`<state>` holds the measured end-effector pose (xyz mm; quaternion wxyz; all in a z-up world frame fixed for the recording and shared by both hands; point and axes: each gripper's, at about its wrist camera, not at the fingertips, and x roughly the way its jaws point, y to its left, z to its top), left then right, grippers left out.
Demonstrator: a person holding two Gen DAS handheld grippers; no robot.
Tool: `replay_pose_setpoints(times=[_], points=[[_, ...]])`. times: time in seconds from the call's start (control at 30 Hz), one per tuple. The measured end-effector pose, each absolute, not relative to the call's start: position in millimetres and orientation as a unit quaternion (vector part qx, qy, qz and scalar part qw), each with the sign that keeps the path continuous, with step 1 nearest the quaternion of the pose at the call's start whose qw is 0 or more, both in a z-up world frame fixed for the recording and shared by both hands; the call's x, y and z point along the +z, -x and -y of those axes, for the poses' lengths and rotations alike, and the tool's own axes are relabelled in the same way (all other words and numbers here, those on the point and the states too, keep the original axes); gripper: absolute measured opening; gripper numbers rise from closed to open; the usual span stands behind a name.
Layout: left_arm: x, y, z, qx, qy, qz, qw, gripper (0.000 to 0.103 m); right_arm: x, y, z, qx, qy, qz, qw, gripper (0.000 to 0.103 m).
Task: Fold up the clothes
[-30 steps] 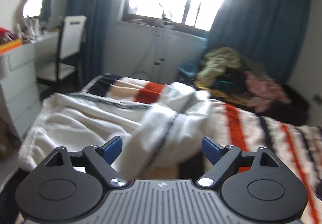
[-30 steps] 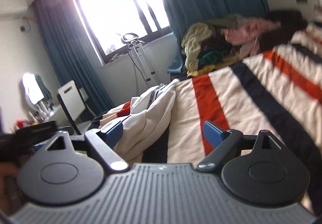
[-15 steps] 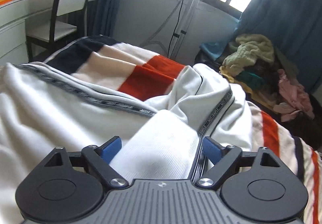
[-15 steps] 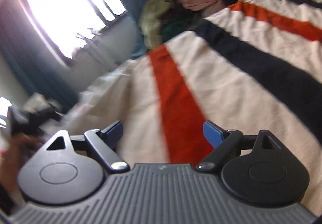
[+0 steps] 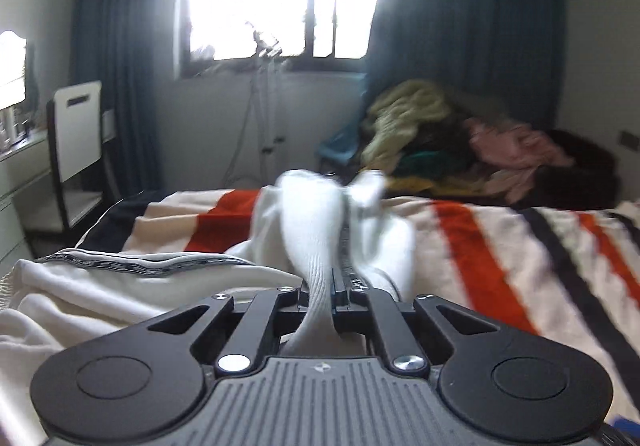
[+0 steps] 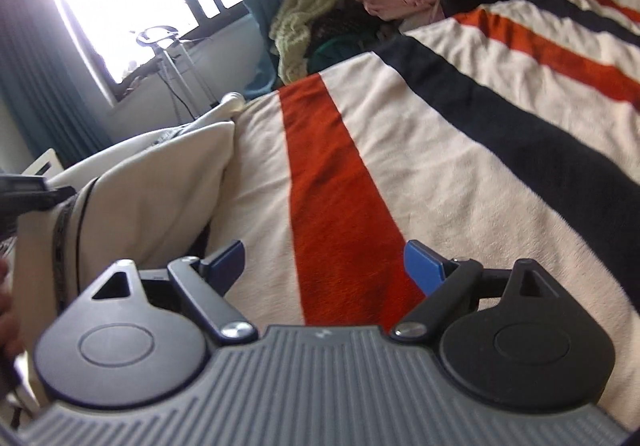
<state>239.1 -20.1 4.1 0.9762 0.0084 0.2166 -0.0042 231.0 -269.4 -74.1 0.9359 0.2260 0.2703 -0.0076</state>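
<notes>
the left gripper (image 5: 334,296) has its fingers clamped on a fold of the white garment (image 5: 120,286) at the striped bed's (image 5: 500,258) near-left edge, while the right gripper (image 6: 324,266), fingers apart and empty, likely must grab another edge next.

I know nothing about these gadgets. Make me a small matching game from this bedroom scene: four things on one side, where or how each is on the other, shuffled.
Things:
1. left gripper
2. right gripper
3. pile of clothes
4. white chair

States or places:
A. open over the striped blanket
B. at the far edge of the bed, by the curtain
C. shut on the white garment
D. beside the dresser at the left wall

Pairs: 1-C, 2-A, 3-B, 4-D
</notes>
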Motion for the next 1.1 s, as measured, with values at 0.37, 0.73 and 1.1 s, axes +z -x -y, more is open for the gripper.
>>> replay_pose_setpoints(times=[0.37, 0.73, 1.1], points=[[-64.5, -122.6, 2.9, -0.049, 0.046, -0.287, 0.956, 0.01, -62.5, -200.3, 246.9, 0.008, -0.156, -0.282, 0.947, 0.088], [-16.7, -88.4, -25.9, -0.031, 0.059, -0.246, 0.967, 0.065, -64.6, -189.2, 228.1, 0.022, -0.105, -0.323, 0.94, 0.088], [-15.3, -103.8, -114.4, 0.041, 0.161, -0.247, 0.955, 0.079, -3.1, -315.1, 156.8, 0.072, -0.05, -0.338, 0.937, 0.088]])
